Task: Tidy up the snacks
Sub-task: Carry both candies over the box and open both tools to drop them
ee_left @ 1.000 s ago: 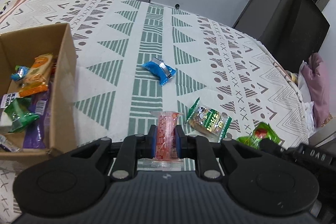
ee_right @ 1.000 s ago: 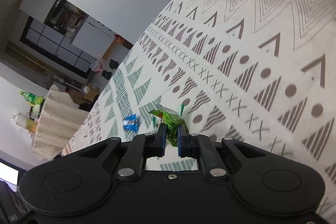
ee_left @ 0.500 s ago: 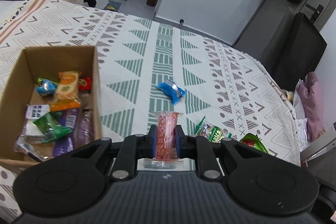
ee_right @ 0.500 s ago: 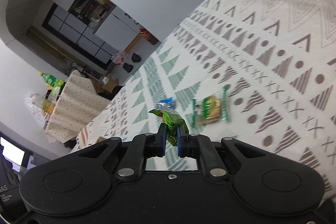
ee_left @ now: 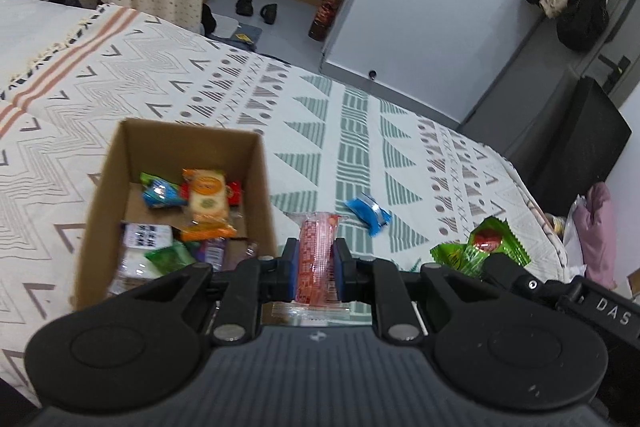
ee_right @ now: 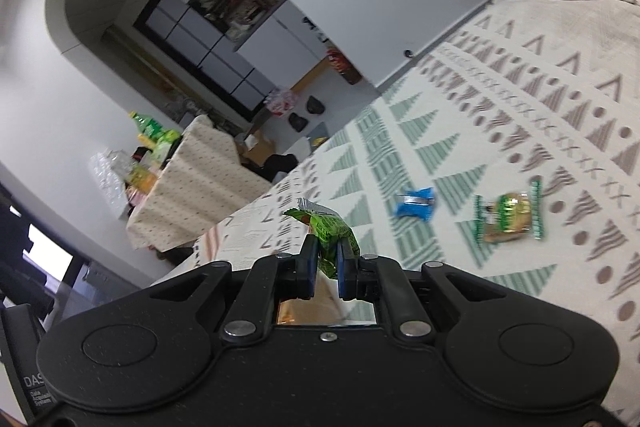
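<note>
I'm in the carrying step: my left gripper (ee_left: 316, 263) is clamped on a pink snack bar (ee_left: 317, 251) in clear crinkly wrap, held upright between the blue pads, just right of the cardboard box (ee_left: 256, 195) and not yet over its opening. My right gripper (ee_right: 325, 261) is pinched shut on a green packet (ee_right: 330, 231), a soft foil pouch with a zigzag edge, up off the cloth and well apart from the box, which doesn't show in that view. The box is plain brown card with straight walls, already holding a loose heap of shiny wrappers. Next, I judge, I must swing the left one across the near wall, over the opening, and let go, then bring the right along after. A blue packet (ee_right: 414, 205) and a green-edged biscuit pack (ee_right: 508, 215) lie flat on the woven patterned bedspread (ee_left: 360, 131), yet to be collected
</note>
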